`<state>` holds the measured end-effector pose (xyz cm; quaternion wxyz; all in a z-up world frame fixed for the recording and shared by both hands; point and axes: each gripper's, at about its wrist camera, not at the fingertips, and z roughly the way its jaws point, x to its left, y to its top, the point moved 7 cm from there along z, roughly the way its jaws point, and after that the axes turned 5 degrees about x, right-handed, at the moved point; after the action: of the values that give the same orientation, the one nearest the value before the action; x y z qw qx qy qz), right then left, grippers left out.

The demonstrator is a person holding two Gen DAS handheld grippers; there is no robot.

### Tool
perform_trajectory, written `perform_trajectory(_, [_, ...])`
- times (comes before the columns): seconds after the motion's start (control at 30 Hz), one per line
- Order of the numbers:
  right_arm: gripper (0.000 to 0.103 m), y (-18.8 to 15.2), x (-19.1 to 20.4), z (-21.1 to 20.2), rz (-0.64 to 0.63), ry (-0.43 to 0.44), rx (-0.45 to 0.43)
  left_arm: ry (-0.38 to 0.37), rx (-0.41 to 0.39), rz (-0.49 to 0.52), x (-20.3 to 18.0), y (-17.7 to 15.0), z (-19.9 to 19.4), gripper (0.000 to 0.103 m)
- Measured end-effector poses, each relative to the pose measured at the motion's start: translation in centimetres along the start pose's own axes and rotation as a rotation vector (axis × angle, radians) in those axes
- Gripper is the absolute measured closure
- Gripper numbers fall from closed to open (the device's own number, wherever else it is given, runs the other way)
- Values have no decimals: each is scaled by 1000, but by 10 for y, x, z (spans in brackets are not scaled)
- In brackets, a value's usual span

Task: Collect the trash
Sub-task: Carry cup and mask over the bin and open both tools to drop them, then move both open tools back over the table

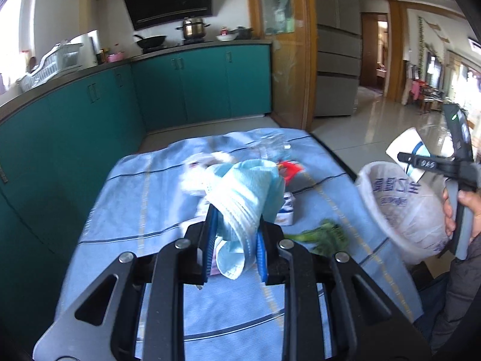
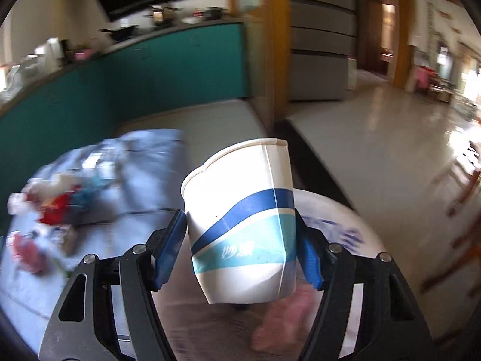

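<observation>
My left gripper (image 1: pixel 237 219) is shut on a crumpled light-blue face mask (image 1: pixel 246 192), held above the table's blue striped cloth (image 1: pixel 135 195). More trash lies on the cloth: a red wrapper (image 1: pixel 291 170), white tissue (image 1: pixel 192 180), a small box (image 1: pixel 285 210) and a green vegetable scrap (image 1: pixel 327 234). My right gripper (image 2: pixel 239 216) is shut on a white paper cup with blue bands (image 2: pixel 237 174), its pads pressing both sides. It holds the cup over a bin lined with a white plastic bag (image 2: pixel 345 216). From the left wrist the bin (image 1: pixel 399 207) stands at the table's right edge.
Something pink (image 2: pixel 285 316) lies inside the bin. A hand (image 1: pixel 469 201) grips the right tool beside the bin. Teal kitchen cabinets (image 1: pixel 195 84) run along the left and back. Glossy tiled floor (image 2: pixel 375 120) stretches to the right, past a wooden door frame (image 1: pixel 300 60).
</observation>
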<state>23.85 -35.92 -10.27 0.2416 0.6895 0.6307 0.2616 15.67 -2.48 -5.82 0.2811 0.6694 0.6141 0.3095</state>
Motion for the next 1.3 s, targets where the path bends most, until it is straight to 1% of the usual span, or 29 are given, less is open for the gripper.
perform_trajectory(0.03, [35,-5,-13,4,17,-33,24,-24,2,6,-9,2,2,79])
perform_trajectory(0.1, [35,-15,-31,11,55,-51,69,-66,4,20,-28,5,5,79])
perform_trajectory(0.13, [35,-22,-41,17,75,-58,107,-84,4,31,-38,7,7,79])
perform_trajectory(0.23, [35,-33,-52,26,78,-115,158,-128,3,71,-68,8,9,79])
perform_trajectory(0.33, [34,-34,-53,30,63,-165,171,-197,22,113,-102,12,17,79])
perform_trajectory(0.37, [31,-33,-52,31,66,-173,165,-210,23,124,-111,14,19,79])
perform_trajectory(0.4, [24,-31,-54,29,78,-178,152,-225,22,135,-121,16,21,79])
perform_trajectory(0.43, [21,-28,-56,26,95,-176,136,-240,20,142,-128,18,23,79])
perform_trajectory(0.47, [18,-25,-57,24,111,-172,122,-275,18,151,-142,21,27,79])
perform_trajectory(0.57, [17,-17,-67,14,176,-174,73,-343,23,161,-173,23,38,79])
perform_trajectory(0.7, [17,-9,-93,-8,308,-246,-30,-389,33,213,-219,21,54,78])
perform_trajectory(0.8, [17,-10,-106,-19,394,-231,-89,-414,39,271,-258,17,64,75])
perform_trajectory(0.87, [17,-11,-115,-24,432,-228,-113,-427,39,301,-275,14,68,70])
perform_trajectory(0.9, [17,-11,-118,-26,447,-225,-120,-433,37,308,-281,13,70,65])
perform_trajectory(0.93, [17,-11,-120,-26,459,-224,-125,-448,40,313,-289,11,72,57])
perform_trajectory(0.97, [17,-11,-121,-26,466,-221,-127,-462,45,313,-293,10,73,52])
perform_trajectory(1.0, [17,-10,-121,-26,468,-217,-127,-479,53,314,-298,9,75,43])
perform_trajectory(1.03, [17,-10,-121,-26,468,-214,-129,-476,55,314,-300,7,76,36])
perform_trajectory(1.07, [17,-10,-119,-26,466,-211,-132,-468,51,313,-299,7,77,34])
perform_trajectory(1.13, [17,-8,-116,-27,454,-205,-136,-448,37,308,-295,7,75,23])
perform_trajectory(1.23, [17,-5,-108,-26,430,-193,-147,-412,24,292,-281,10,74,20])
perform_trajectory(1.3, [17,-2,-99,-27,404,-176,-162,-391,18,270,-267,15,74,19])
